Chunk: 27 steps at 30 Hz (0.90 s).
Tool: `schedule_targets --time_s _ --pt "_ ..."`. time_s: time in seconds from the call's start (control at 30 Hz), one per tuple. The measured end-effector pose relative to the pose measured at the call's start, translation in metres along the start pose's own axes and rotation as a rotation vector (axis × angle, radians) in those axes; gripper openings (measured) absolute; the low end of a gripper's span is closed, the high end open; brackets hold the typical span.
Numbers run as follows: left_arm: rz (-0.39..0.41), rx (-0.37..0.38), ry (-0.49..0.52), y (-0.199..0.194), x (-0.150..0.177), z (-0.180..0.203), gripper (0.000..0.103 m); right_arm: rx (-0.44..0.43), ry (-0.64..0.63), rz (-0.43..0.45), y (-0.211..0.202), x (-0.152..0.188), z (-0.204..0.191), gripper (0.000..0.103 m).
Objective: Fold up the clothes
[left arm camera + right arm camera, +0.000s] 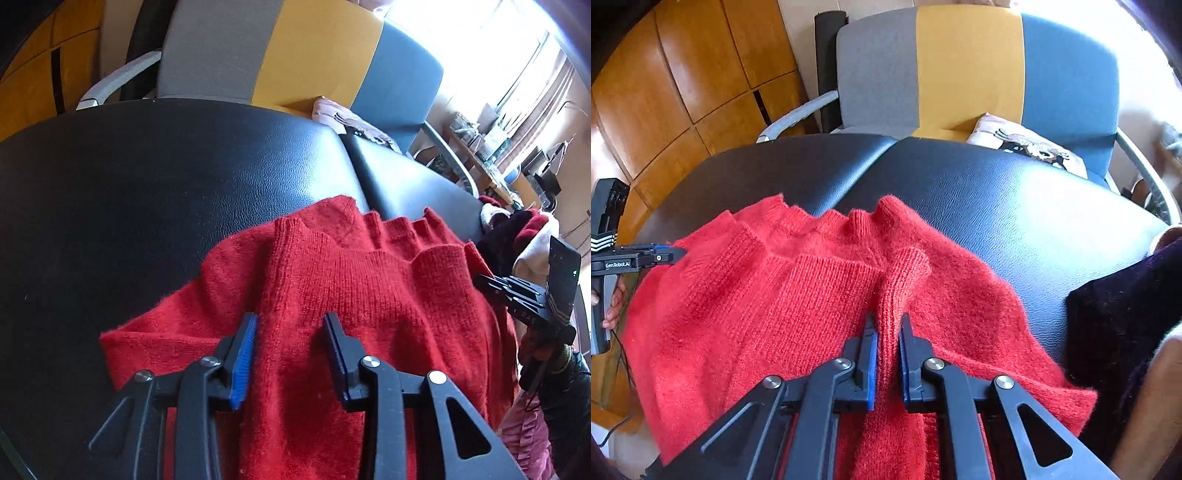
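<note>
A red knitted sweater lies bunched on a black leather surface; its ribbed hem is toward the far side. My left gripper is open above the sweater's left part, with cloth between the fingers. In the right wrist view the sweater shows again. My right gripper is nearly closed on a raised ribbed fold of the sweater. The right gripper also shows at the right edge of the left wrist view; the left gripper shows at the left edge of the right wrist view.
A grey, yellow and blue chair stands behind the black surface, with a printed cushion on its seat. Dark clothing lies to the right. Wooden cabinets are at the left. A cluttered shelf stands by the window.
</note>
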<state>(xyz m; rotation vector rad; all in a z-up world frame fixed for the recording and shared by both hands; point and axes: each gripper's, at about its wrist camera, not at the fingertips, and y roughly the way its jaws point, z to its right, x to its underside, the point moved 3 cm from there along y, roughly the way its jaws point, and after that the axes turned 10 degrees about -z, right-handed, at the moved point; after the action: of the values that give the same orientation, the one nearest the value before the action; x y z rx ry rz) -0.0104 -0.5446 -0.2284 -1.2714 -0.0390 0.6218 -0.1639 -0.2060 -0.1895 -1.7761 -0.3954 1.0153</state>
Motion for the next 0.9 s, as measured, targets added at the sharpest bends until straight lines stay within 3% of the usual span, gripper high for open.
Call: schedule_targets --time_s 0.07,0.1,0.23,0.4,0.57,0.7,0.9 --pt "0.016 -0.016 0.002 -0.003 0.003 -0.001 0.010 0.002 0.003 0.022 -0.008 0.000 -0.001 0.009" --pt "0.024 -0.024 0.004 -0.005 0.004 -0.001 0.007 0.003 0.006 0.033 -0.012 0.000 -0.002 0.009" --pt "0.115 -0.033 -0.033 -0.028 0.014 -0.005 0.006 0.007 0.021 0.079 -0.031 0.001 -0.006 0.008" --pt "0.245 0.020 -0.103 -0.068 0.026 -0.008 0.006 0.010 0.041 0.149 -0.062 0.003 -0.010 0.008" --pt "0.319 0.036 -0.121 -0.094 0.035 -0.008 0.006 0.015 0.064 0.208 -0.087 0.001 -0.008 0.008" --pt "0.333 0.034 -0.150 -0.095 0.030 -0.010 0.006 0.022 0.098 0.235 -0.095 -0.005 0.001 0.008" --pt "0.291 0.012 -0.208 -0.069 0.015 -0.019 0.006 0.026 0.159 0.223 -0.080 -0.016 0.016 0.008"
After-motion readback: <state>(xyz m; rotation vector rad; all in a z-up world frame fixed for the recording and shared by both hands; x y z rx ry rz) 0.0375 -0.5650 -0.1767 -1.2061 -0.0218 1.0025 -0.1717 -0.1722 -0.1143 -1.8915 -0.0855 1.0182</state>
